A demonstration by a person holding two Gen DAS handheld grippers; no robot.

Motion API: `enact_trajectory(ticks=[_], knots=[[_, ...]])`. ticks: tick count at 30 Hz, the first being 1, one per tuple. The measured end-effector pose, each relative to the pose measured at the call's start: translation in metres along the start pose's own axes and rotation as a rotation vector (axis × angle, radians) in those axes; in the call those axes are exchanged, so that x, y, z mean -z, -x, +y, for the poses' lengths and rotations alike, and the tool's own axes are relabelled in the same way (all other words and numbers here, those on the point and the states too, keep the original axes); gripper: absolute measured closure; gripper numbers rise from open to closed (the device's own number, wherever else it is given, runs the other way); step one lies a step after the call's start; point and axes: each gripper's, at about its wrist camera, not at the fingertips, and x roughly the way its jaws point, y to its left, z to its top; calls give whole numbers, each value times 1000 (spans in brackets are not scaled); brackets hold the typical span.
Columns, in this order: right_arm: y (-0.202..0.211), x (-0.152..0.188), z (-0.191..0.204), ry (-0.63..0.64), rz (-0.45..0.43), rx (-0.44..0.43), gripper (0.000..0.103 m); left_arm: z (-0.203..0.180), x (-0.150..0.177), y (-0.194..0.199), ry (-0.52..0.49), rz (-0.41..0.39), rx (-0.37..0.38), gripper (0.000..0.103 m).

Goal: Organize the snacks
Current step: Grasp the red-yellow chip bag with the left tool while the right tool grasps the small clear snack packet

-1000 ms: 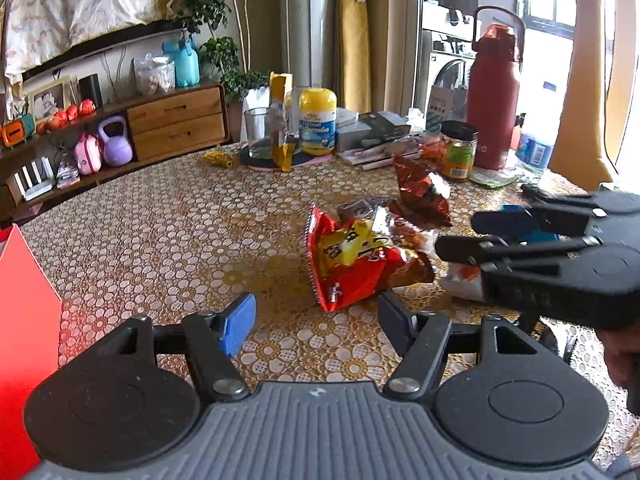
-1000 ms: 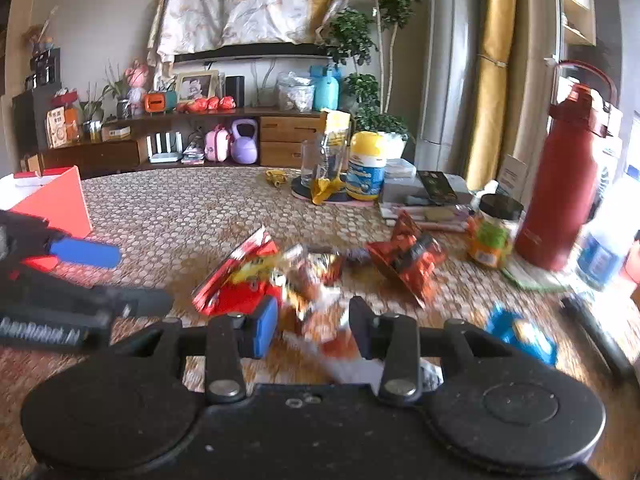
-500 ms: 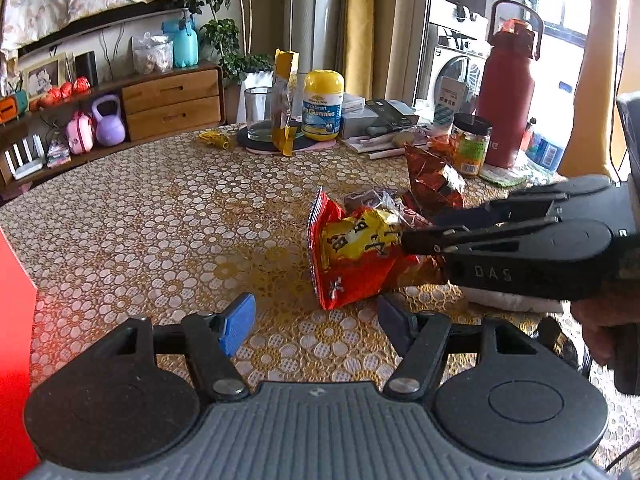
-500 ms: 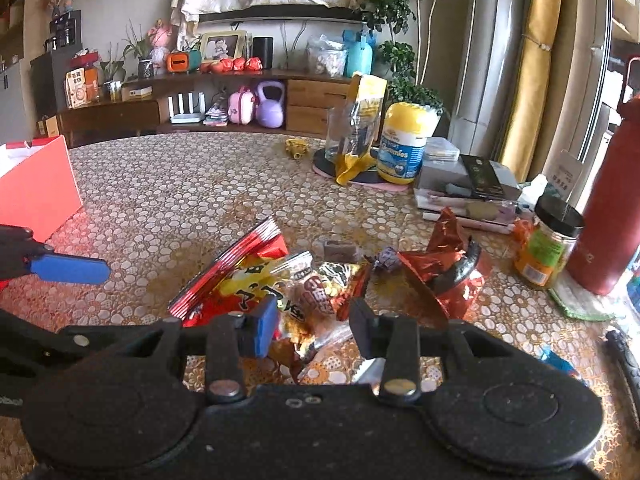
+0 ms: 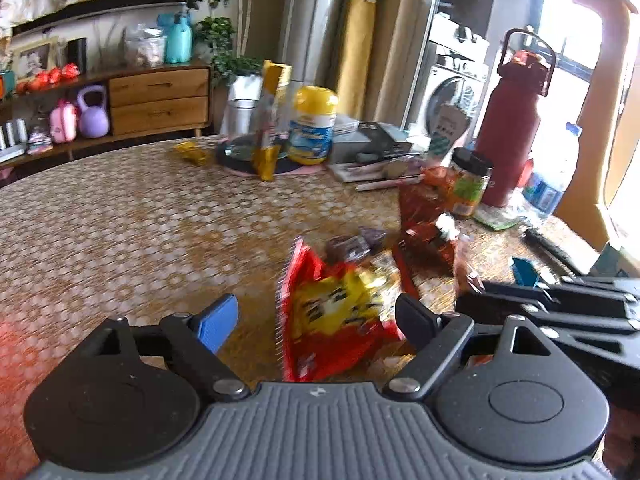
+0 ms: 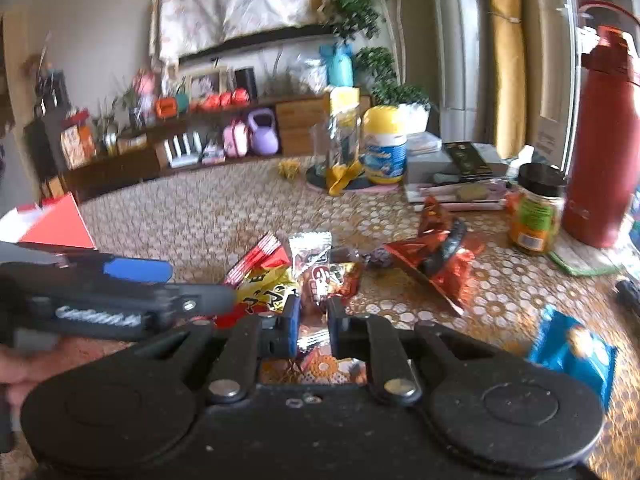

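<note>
**Several snack packets heaped mid-table, right fingers pinched on one**

Several snack packets lie in a loose heap near the middle of the table (image 6: pixel 200 208), which is covered in a gold and white floral cloth. The biggest is a red and yellow bag (image 5: pixel 332 320), lying flat with one crimped edge towards the left gripper (image 5: pixel 316 316). Just beside it sit a small clear and red packet (image 6: pixel 320 276), a crumpled foil bag in red and orange (image 6: pixel 440 264) and, apart to the right, a blue packet (image 6: pixel 572 352).

The right gripper (image 6: pixel 312 328) has just been closing: half a second ago its fingers stood apart over the heap, and now they are drawn nearly together, pinching the lower end of the small clear and red packet. The left gripper's fingers have just been opening and now stand wide, with the red and yellow bag lying on the table between them, not gripped. In the left wrist view that bag sits closer and more central than a second ago, and the picture is blurred.

Behind the heap stand a yellow-capped tub (image 5: pixel 314 124), a glass (image 5: pixel 240 120), a tall yellow sachet (image 5: pixel 272 120), a dark-lidded jar (image 6: pixel 536 208) and a dark red flask (image 5: pixel 516 120). A red box (image 6: pixel 56 224) sits at the table's left edge. The two grippers crowd each other over the heap, each crossing the other's view.
</note>
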Motion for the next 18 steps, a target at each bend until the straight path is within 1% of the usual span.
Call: enact_trajectory(ticks=[3, 4, 5, 8, 10, 14, 17, 18], knots=[[17, 3, -6, -39, -31, 14, 90, -9, -8, -7, -17, -6, 23, 16], [23, 5, -9, -51, -40, 18, 90, -11, -10, -12, -21, 8, 35, 13], [28, 6, -11, -60, -48, 23, 90, -12, -12, -17, -20, 27, 44, 12], [39, 11, -18, -93, -66, 32, 90, -19, -15, -29, -16, 62, 37, 12], [44, 14, -21, -110, -73, 33, 90, -25, -15, -34, -36, 80, 43, 12], [46, 17, -22, -121, -78, 31, 90, -31, -13, -42, -43, 92, 35, 12], [46, 18, -20, -122, -81, 22, 90, -30, -9, -51, -59, 117, 5, 12], [46, 18, -20, -123, -82, 19, 90, -30, -7, -54, -62, 122, 11, 10]])
